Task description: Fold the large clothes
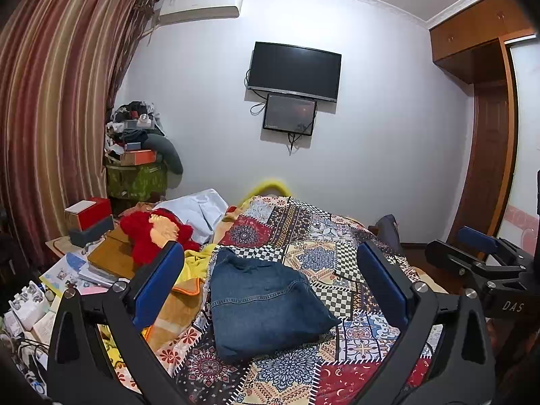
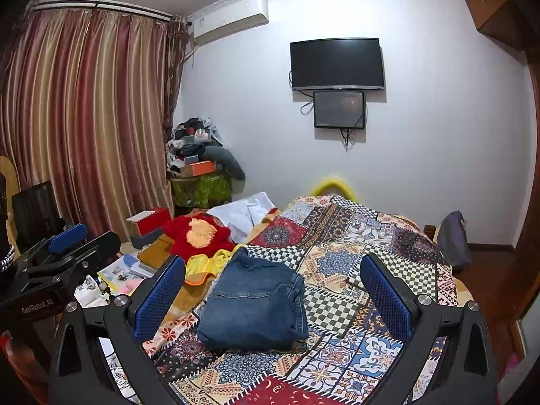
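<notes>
My left gripper [image 1: 270,287] and right gripper [image 2: 271,290] both hang with jaws spread wide and nothing between the blue pads, raised above the folded jeans [image 1: 263,307], which lie on the patchwork quilt [image 1: 337,260] just ahead of me. The lower frame edges cut off both gripper bodies. Beyond, the red garment [image 2: 197,234] and the piled clutter by the striped curtain [image 1: 50,118] are too jumbled to sort out.

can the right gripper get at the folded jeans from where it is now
Probably yes. The right gripper is open and empty, and the folded jeans lie on top of the patterned bedspread straight ahead between its fingers, with nothing on or in front of them.
</notes>
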The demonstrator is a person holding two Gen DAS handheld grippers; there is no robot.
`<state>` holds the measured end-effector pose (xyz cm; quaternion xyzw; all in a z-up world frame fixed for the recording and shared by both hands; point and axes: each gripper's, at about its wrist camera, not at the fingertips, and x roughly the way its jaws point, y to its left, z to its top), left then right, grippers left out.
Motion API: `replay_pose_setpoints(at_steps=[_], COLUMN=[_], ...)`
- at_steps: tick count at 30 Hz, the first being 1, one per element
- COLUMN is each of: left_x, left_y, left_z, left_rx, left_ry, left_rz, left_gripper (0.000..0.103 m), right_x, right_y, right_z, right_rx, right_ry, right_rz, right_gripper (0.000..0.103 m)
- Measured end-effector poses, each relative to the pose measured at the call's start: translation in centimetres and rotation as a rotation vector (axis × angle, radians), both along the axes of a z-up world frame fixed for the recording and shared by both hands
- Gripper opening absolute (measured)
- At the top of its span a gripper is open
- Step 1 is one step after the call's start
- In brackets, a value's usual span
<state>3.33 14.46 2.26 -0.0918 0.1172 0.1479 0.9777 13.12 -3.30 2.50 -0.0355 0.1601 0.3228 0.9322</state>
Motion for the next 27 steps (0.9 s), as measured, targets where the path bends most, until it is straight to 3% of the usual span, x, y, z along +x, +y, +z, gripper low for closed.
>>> replay_pose_setpoints(at_steps=[27], left_x=[0.07], left_y=[0.29], left_z=[0.02], left_rx=[-0.006], left_ry=[0.0], left_rz=[-0.011], left_gripper=[0.103], right_x=[-0.1], right_y=[-0.13], right_z=[0.18], right_rx=[0.007], right_ry=[-0.002], right_rz=[0.001], right_gripper=[0.103])
